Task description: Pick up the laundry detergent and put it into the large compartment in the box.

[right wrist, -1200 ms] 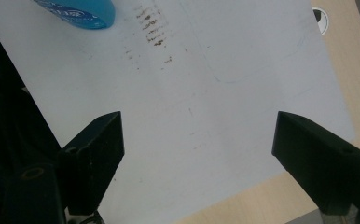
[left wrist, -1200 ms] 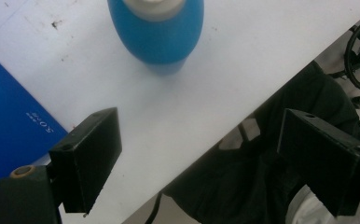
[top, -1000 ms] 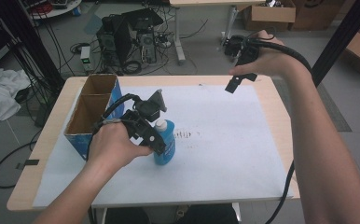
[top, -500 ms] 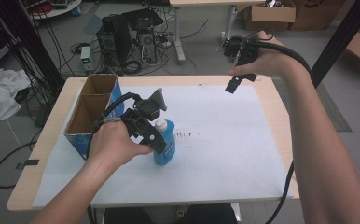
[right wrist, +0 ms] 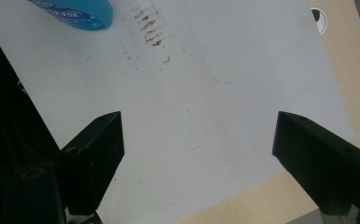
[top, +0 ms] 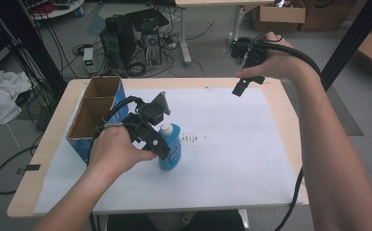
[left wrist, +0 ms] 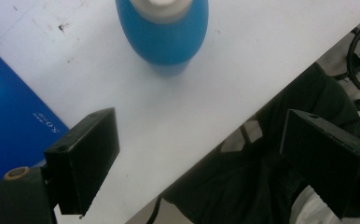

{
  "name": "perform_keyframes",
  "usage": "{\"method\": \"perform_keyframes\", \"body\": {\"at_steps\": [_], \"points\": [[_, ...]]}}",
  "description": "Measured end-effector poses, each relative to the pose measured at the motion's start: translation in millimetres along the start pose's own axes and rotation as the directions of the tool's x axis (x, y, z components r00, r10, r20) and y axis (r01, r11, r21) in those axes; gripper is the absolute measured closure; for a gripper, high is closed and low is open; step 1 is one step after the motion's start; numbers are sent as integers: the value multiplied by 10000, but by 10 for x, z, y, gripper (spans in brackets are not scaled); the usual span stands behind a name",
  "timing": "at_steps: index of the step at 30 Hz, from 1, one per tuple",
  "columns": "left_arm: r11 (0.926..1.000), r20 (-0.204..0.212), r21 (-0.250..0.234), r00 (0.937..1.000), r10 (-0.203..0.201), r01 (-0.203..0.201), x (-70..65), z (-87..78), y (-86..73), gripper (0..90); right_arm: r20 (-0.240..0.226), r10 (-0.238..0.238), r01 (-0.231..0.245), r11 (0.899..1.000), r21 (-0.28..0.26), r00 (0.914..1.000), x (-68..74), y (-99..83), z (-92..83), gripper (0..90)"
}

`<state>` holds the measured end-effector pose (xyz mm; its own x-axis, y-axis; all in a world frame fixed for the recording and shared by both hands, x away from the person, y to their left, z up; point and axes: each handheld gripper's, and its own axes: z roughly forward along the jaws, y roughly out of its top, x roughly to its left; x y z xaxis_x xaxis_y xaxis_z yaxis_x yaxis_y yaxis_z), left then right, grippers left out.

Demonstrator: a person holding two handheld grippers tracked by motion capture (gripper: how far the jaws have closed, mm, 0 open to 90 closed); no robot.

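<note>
A blue bottle (top: pixel 170 147) with a white cap stands upright on the white sheet (top: pixel 232 144) at the left middle of the table. My left gripper (top: pixel 159 147) is just left of the bottle, at its side. In the left gripper view the jaws of the left gripper (left wrist: pixel 215 163) stand wide apart over the table's near edge, and the bottle (left wrist: pixel 162 28) lies beyond them, not between them. My right gripper (top: pixel 244 84) hangs above the far right of the sheet. In its own view the right gripper (right wrist: pixel 215 158) is open and holds nothing, with the bottle's base (right wrist: pixel 75 11) far off.
An open blue cardboard box (top: pixel 92 115) with two compartments stands at the table's left edge, close behind my left hand; its blue wall (left wrist: pixel 10 107) is beside the left jaw. Dark scuff marks (top: pixel 193 139) lie right of the bottle. Computer towers and cables sit on the floor behind the table.
</note>
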<state>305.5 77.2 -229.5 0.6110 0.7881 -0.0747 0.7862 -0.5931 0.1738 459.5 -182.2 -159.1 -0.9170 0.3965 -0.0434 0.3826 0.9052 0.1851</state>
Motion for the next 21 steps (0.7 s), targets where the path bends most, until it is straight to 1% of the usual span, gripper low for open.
{"method": "perform_keyframes", "body": {"at_steps": [4,5,7,10,12,17,18,21], "points": [[10000,-8,-1,10000,-30,30,5,6,0,116,-8,-11,11,10000,-19,10000,-2,-3,-9,170],[10000,-1,-30,10000,-54,54,12,13,7,116,-7,32,-32,9999,-110,10000,-10,-6,-14,162],[10000,2,7,10000,-6,6,14,23,22,114,-6,20,-20,10000,-50,10000,-9,-8,-15,169],[10000,-15,-6,10000,-40,40,9,30,36,114,12,42,-42,10000,-9,10000,-7,-11,0,167],[10000,-1,45,10000,-60,60,-3,40,56,114,-9,-6,6,10000,-22,10000,-9,-12,11,171],[9999,-78,-35,9999,-121,121,-8,21,116,116,7,23,-23,10000,-53,10000,-18,-24,15,167],[9997,-76,-74,9997,-214,214,-7,21,151,116,-8,12,-12,9999,-119,10000,-11,-32,14,175],[9996,-191,-75,9994,-273,271,1,19,194,116,22,-21,22,9999,-117,10000,-13,-41,8,167]]}}
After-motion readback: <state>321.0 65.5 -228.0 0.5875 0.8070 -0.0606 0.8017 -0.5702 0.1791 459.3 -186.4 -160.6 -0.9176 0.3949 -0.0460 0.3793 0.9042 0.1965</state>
